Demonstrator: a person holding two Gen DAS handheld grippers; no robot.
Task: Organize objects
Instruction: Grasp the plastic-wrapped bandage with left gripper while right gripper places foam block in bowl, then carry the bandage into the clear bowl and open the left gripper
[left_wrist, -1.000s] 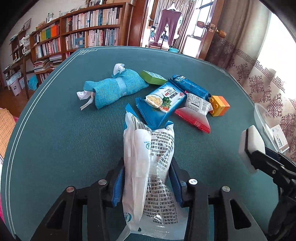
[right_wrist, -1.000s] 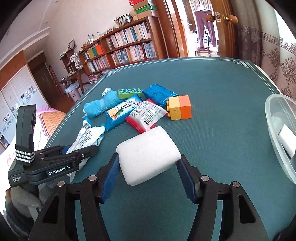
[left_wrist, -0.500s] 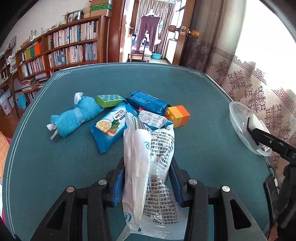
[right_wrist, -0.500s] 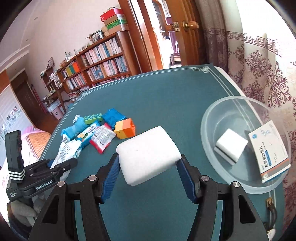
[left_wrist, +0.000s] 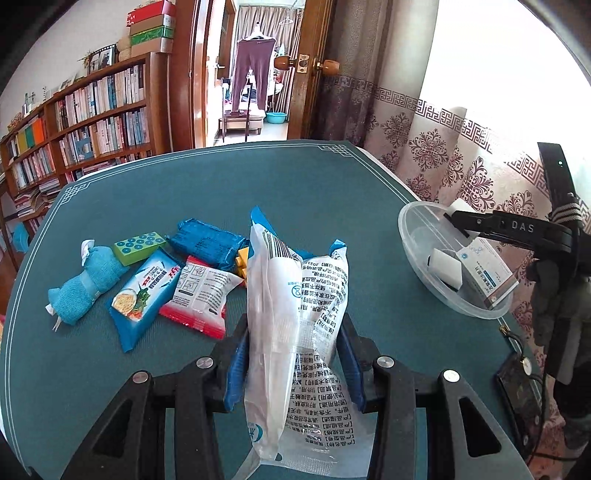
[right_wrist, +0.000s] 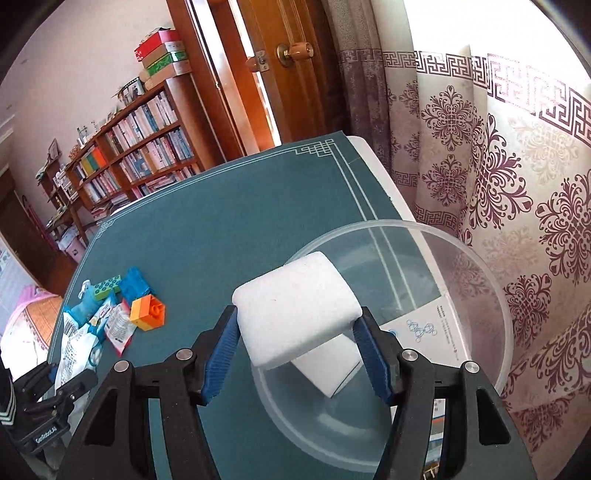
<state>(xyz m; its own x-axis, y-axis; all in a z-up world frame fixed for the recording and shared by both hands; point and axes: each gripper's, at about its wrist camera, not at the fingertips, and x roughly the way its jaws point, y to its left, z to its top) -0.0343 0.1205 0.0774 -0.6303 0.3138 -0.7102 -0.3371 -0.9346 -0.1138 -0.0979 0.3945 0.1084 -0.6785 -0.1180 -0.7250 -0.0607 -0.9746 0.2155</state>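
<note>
We've got the right claw (right_wrist: 297, 347) clamped on a white sponge (right_wrist: 295, 314), hanging right above the clear bowl (right_wrist: 480, 258), so it probably just drops straight down. Left claw (left_wrist: 291, 354) grips a plastic bag (left_wrist: 295, 314), farther from the bowl.

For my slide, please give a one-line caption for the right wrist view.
Right tongs hold a white sponge above the clear plastic bowl, which already contains a sponge and a box.

A teal-covered table (left_wrist: 229, 192) is seen; a clear bowl (left_wrist: 413, 254) is set near its right edge, snack packets (left_wrist: 199, 295) well apart.
</note>
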